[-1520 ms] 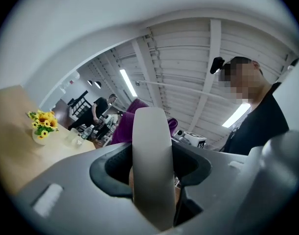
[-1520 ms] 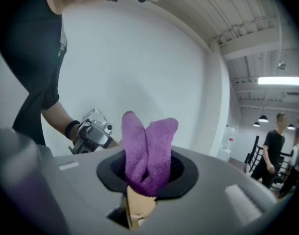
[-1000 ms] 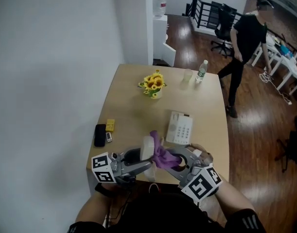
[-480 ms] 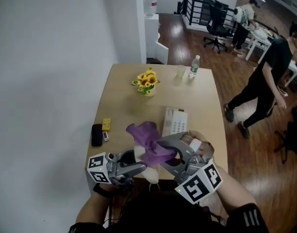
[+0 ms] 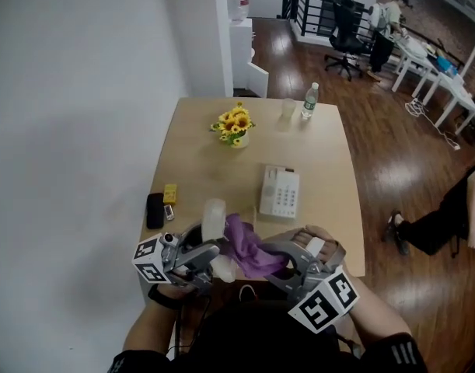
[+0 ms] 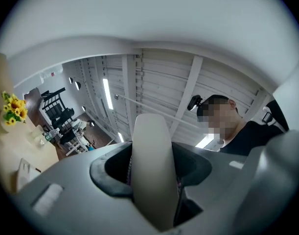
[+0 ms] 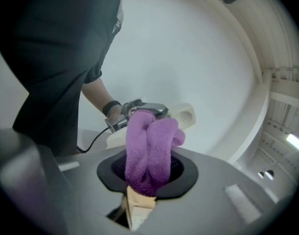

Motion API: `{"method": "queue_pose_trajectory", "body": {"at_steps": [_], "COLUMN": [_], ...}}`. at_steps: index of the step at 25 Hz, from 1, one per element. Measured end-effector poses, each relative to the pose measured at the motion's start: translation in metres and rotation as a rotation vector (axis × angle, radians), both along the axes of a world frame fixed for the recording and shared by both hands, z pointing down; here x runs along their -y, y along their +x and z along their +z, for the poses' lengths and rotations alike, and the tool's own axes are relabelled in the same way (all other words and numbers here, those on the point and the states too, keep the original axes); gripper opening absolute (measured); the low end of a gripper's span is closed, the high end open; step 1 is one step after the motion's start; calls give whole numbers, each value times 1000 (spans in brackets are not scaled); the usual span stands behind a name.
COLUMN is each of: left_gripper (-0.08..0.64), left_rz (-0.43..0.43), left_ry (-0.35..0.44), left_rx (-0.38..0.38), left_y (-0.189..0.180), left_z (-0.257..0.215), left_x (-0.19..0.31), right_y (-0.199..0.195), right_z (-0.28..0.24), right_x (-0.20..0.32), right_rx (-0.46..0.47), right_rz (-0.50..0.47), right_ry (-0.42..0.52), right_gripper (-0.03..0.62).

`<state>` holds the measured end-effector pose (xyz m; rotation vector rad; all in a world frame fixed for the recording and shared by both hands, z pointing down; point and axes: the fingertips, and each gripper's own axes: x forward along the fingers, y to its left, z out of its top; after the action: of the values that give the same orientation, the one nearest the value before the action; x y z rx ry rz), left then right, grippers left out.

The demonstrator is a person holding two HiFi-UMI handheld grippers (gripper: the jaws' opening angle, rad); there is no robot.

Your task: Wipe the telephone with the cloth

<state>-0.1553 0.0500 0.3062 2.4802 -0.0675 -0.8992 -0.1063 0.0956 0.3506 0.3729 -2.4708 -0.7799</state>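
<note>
Two tools meet over the table's (image 5: 198,150) near edge. The left gripper (image 5: 207,256) clamps the handset (image 5: 213,217) upright, clear of the base (image 5: 281,193), so the right gripper (image 5: 274,255), jaws pinching the cloth (image 5: 246,243), can rub it. Contact looks likely but is hard to confirm.

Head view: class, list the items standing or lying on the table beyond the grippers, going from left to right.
black case → yellow box → sunflowers → telephone base → water bottle
</note>
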Motion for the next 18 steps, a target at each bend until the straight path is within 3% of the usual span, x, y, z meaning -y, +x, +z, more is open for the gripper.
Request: {"method": "queue_pose_trajectory", "body": {"at_steps": [3,8,18], "left_gripper": [222,222,222], "left_rz": [-18,-34,-46], "left_ry": [17,43,38], "left_rx": [-68,-100,-138], "left_y": [-10,-14,-21], "left_z": [-18,-32,-36], "left_x": [3,7,6], "right_y": [6,-8,-18], "right_z": [5,10,48], "right_x": [-1,-2,-39], "right_rx": [35,70,-29], "right_rz": [27,19,-136], "right_ry": [-54,-80,-205], "right_gripper": [91,92,91]}}
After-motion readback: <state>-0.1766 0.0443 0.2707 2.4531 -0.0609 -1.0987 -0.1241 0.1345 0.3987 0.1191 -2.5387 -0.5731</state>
